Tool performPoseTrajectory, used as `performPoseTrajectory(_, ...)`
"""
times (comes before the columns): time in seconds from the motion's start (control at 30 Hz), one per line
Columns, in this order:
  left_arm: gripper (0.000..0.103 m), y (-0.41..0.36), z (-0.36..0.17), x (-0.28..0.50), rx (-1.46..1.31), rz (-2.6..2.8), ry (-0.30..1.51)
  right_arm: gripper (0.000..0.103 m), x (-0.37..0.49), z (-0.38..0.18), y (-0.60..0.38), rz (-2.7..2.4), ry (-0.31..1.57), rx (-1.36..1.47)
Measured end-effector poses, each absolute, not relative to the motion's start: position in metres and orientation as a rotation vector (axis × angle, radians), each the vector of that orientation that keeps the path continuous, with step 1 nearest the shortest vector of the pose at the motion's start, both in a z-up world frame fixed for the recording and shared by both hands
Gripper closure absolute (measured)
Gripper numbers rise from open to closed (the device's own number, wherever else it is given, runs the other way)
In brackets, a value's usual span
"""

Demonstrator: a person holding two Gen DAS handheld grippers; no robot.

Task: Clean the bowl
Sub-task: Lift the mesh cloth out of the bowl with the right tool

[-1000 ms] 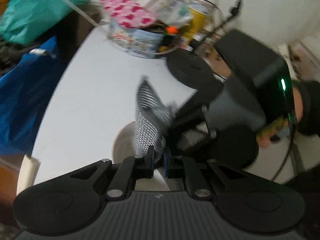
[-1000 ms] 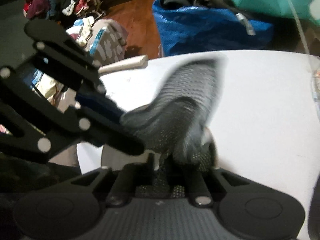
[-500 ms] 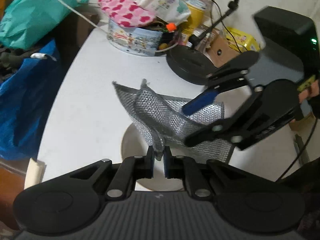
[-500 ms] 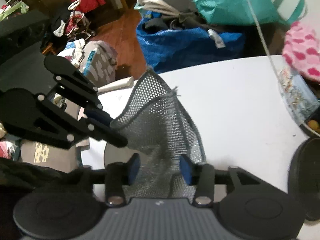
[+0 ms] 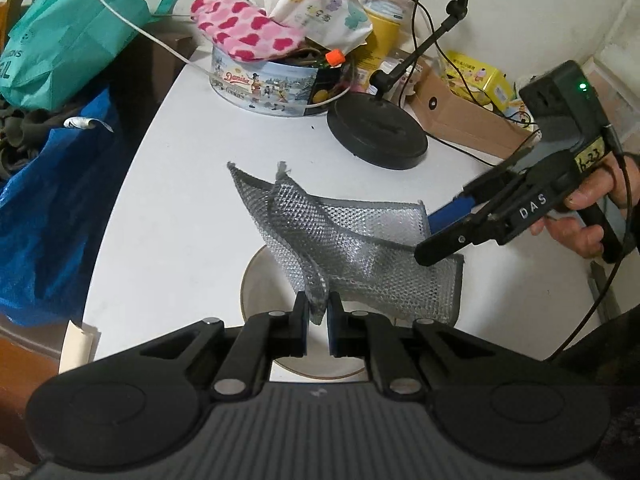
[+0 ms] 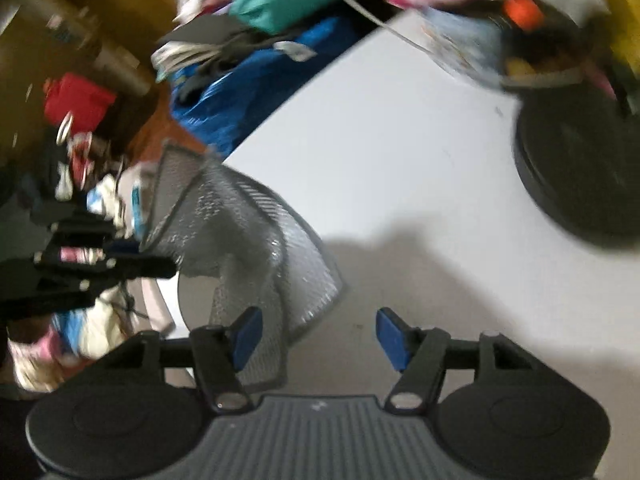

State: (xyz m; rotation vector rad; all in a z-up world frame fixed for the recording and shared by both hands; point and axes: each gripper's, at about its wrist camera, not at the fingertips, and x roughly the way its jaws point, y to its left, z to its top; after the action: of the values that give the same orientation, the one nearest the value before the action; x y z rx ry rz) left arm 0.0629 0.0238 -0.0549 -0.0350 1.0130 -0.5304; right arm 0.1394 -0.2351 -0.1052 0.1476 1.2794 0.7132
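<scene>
Left wrist view: the left claw at bottom centre is pinched shut on a folded corner of the silver mesh scrubbing cloth, which lifts up and spreads to the right above the bowl. The bowl sits on the white table just beyond the fingertips, its pale rim showing to the left of the cloth and below it, the rest covered. At the right edge of the frame a hand holds the right claw, whose fingers lie across the cloth's far right corner. The table's curved left edge runs from the upper centre down to the lower left, with a blue bag just past it. Bare tabletop lies to the left of the bowl and above the cloth; a black stand base and a cookie tin crowd the upper middle.

Right wrist view: blurred. The right claw has its jaws opening, blue pads well apart; the cloth hangs by the left pad, seemingly free of any pinch. The left claw reaches in from the left edge, holding the cloth. Open table fills the centre and right, bounded by the stand base at the right edge.
</scene>
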Motion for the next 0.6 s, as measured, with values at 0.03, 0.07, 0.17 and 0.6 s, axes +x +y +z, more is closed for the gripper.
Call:
performPoseTrajectory(0.03, 0.095, 0.022, -0.055, 0.063, -0.032, -0.537, 1.012, 0.038, 0.140, -0.107, -0.237, 0.723, 1.283, 0.190)
performPoseTrajectory(0.07, 0.095, 0.020, -0.054, 0.063, -0.029, -0.546, 1.011, 0.038, 0.141, -0.112, -0.238, 0.749, 1.286, 0.260)
performPoseTrajectory(0.17, 0.095, 0.013, -0.052, 0.061, -0.017, -0.581, 1.001, 0.039, 0.147, -0.119, -0.235, 0.797, 1.281, 0.401)
performPoseTrajectory(0.6, 0.095, -0.021, -0.057, 0.071, 0.031, -0.726, 0.966, 0.036, 0.161, -0.094, -0.214, 0.805, 1.253, 0.444)
